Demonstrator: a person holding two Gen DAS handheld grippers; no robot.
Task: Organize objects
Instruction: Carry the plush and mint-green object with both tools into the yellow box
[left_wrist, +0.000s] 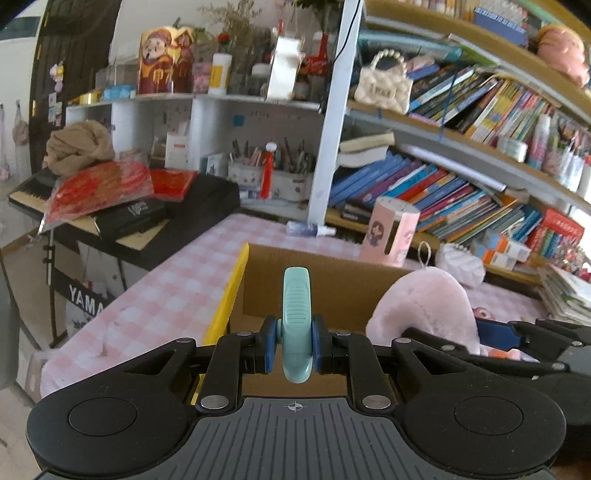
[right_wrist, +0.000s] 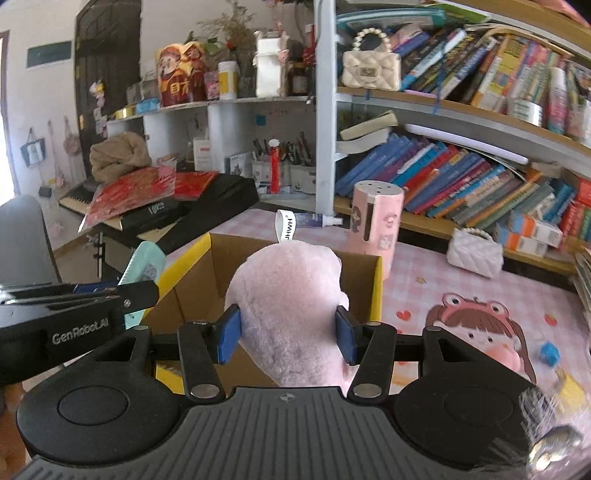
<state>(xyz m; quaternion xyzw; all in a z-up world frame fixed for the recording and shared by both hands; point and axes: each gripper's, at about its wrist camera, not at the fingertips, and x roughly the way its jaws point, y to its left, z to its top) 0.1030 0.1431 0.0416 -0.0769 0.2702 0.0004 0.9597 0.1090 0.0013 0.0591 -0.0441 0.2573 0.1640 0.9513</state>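
**Two loads poised at the box**

Here, both hands hover at the near edge of the open cardboard box (right_wrist: 295, 266), which sits on the pink checked tablecloth (left_wrist: 155, 280). The left gripper (left_wrist: 294, 345) is clenched on a slim teal clip-like thing (left_wrist: 296, 314), held upright between the blue pads. The right gripper (right_wrist: 288, 332) grasps a pink plush toy (right_wrist: 291, 306) about its middle, its white label loop (right_wrist: 285, 227) sticking up — the jaws stand half wide because the toy is bulky.

To drop these in well, I would carry each load past the near wall and clear of the yellow flap (left_wrist: 227, 295) before letting go, and lower the plush first or to one side, since the two grippers are close together and could knock. The soft toy may cling to the pads, so a full release seems wise.

The box floor is hidden behind the plush and the grippers — whether anything lies inside I cannot tell. What the teal thing really is stays unclear too.
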